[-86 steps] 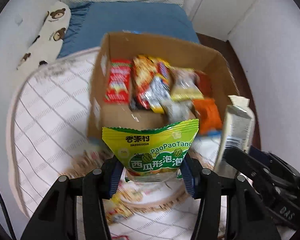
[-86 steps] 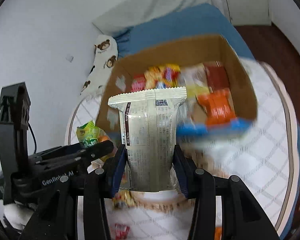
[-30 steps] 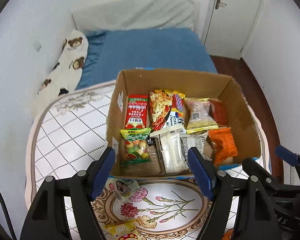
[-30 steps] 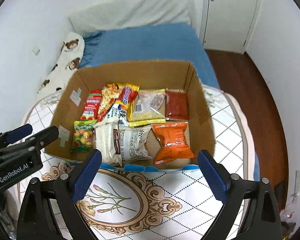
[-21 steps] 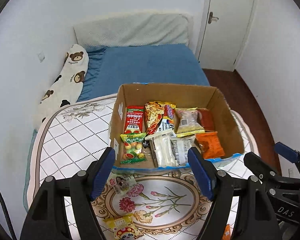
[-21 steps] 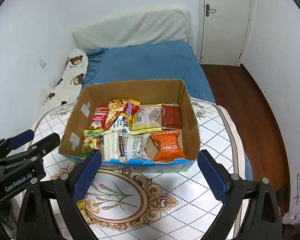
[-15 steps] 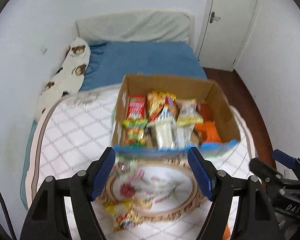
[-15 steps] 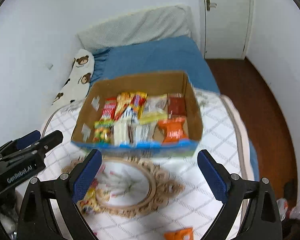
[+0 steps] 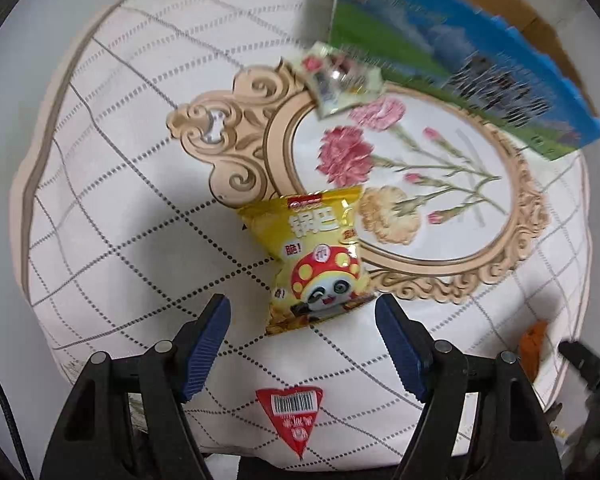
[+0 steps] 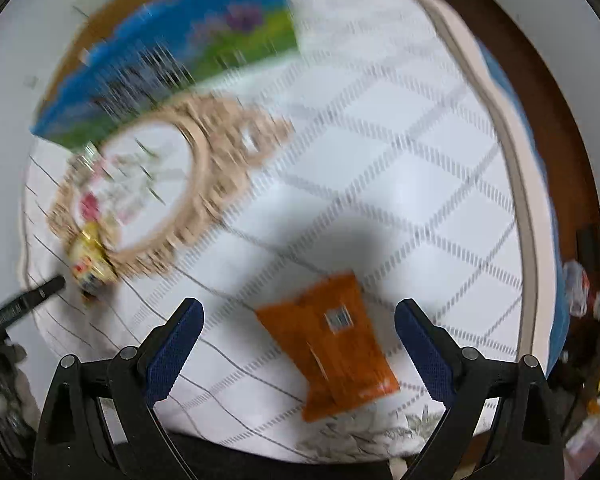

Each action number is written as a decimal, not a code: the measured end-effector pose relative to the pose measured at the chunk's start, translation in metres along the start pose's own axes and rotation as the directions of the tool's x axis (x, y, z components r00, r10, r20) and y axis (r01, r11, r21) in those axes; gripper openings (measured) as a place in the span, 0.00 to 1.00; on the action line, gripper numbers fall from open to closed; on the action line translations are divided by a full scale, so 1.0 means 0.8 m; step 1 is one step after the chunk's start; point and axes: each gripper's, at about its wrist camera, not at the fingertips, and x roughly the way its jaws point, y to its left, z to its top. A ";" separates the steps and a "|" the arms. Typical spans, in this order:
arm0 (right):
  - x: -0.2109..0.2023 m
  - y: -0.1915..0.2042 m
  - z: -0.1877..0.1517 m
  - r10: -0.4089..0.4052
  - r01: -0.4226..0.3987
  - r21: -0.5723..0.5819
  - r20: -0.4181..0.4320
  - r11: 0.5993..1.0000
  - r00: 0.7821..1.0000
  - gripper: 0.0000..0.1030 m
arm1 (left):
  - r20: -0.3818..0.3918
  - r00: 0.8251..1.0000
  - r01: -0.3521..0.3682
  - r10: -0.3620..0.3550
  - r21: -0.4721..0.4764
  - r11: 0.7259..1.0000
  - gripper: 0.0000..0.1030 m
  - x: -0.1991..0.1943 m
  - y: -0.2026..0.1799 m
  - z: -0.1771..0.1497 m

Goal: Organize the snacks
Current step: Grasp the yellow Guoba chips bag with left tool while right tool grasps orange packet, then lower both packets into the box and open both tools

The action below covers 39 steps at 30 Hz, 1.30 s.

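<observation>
Your left gripper [image 9: 302,318] and right gripper [image 10: 298,330] hang wide and empty. Yellow packet [image 9: 314,262], orange packet [image 10: 332,350], red packet [image 9: 294,418] remain near the table's front edge, outside the box [image 9: 452,52].

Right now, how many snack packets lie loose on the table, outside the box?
4. A yellow bag between the left gripper's fingers, a red triangle below it, a pale packet beside the box, an orange bag. Others may be hidden.
</observation>
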 end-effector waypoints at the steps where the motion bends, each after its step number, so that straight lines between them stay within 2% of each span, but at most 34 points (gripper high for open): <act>1: 0.010 -0.003 -0.003 -0.006 0.006 -0.003 -0.020 1.000 1.000 0.96 | -0.015 1.000 -0.011 0.011 0.004 1.000 0.71 0.009 -0.002 0.003; 5: 0.051 -0.005 -0.022 -0.051 0.047 -0.040 -0.105 0.998 0.993 0.95 | -0.047 0.999 -0.007 0.008 0.016 1.000 0.71 0.028 -0.011 0.011; 7: 0.064 -0.003 -0.027 -0.080 0.073 -0.063 -0.119 0.995 0.990 0.94 | -0.054 0.999 -0.001 0.002 0.018 1.000 0.71 0.034 -0.013 0.013; 9: 0.074 0.000 -0.031 -0.104 0.095 -0.076 -0.122 0.993 0.987 0.82 | -0.058 0.998 -0.001 0.001 0.013 1.000 0.71 0.038 -0.014 0.016; 10: 0.076 0.003 -0.030 -0.119 0.111 -0.078 -0.107 0.991 0.987 0.71 | -0.060 0.998 -0.001 0.001 0.009 1.000 0.71 0.040 -0.013 0.017; 14: 0.072 0.023 -0.016 -0.100 0.096 -0.076 -0.055 0.992 0.993 0.60 | -0.072 0.997 0.006 -0.007 -0.012 1.000 0.71 0.048 -0.004 0.035; 19: 0.061 0.058 0.013 -0.046 0.047 -0.066 0.016 0.997 0.999 0.60 | -0.137 0.990 0.038 -0.039 -0.012 0.999 0.71 0.084 -0.015 0.061; 20: 0.061 0.062 0.018 -0.029 0.030 -0.058 0.015 0.998 0.999 0.61 | -0.137 0.989 0.059 -0.061 -0.018 0.998 0.67 0.090 -0.020 0.063; 21: 0.063 0.065 0.022 -0.010 0.011 -0.052 0.006 0.999 1.000 0.64 | -0.132 0.989 0.069 -0.072 -0.022 0.997 0.63 0.090 -0.022 0.063; 22: 0.066 0.069 0.025 0.007 -0.007 -0.046 -0.013 0.999 1.000 0.72 | -0.120 0.990 0.076 -0.077 -0.015 0.997 0.56 0.089 -0.027 0.061; 23: 0.067 0.070 0.028 0.018 -0.019 -0.039 -0.032 0.999 0.999 0.76 | -0.109 0.990 0.088 -0.086 0.011 0.996 0.54 0.085 -0.037 0.057; 28: 0.062 0.065 0.023 0.024 -0.025 -0.036 -0.046 0.999 0.999 0.77 | -0.100 0.989 0.119 -0.108 0.106 0.987 0.53 0.079 -0.083 0.031; 30: 0.067 0.057 0.019 0.027 -0.029 -0.023 -0.062 0.999 0.998 0.77 | -0.116 0.989 0.107 -0.093 0.119 0.987 0.55 0.091 -0.095 0.025; 32: 0.079 0.042 0.014 0.033 -0.034 -0.007 -0.078 0.999 0.996 0.77 | -0.150 0.987 0.087 -0.065 0.143 0.986 0.62 0.110 -0.100 0.023; 34: 0.083 0.035 0.012 0.038 -0.038 0.001 -0.083 0.999 0.996 0.77 | -0.145 0.988 0.082 -0.057 0.170 0.982 0.65 0.115 -0.106 0.021; 37: 0.085 0.028 0.011 0.047 -0.046 0.022 -0.068 0.999 0.997 0.77 | -0.136 0.988 0.087 -0.066 0.154 0.984 0.65 0.115 -0.108 0.019; 39: 0.084 0.030 0.013 0.048 -0.046 0.028 -0.042 0.999 0.998 0.76 | -0.117 0.991 0.083 -0.067 0.137 0.987 0.56 0.108 -0.105 0.017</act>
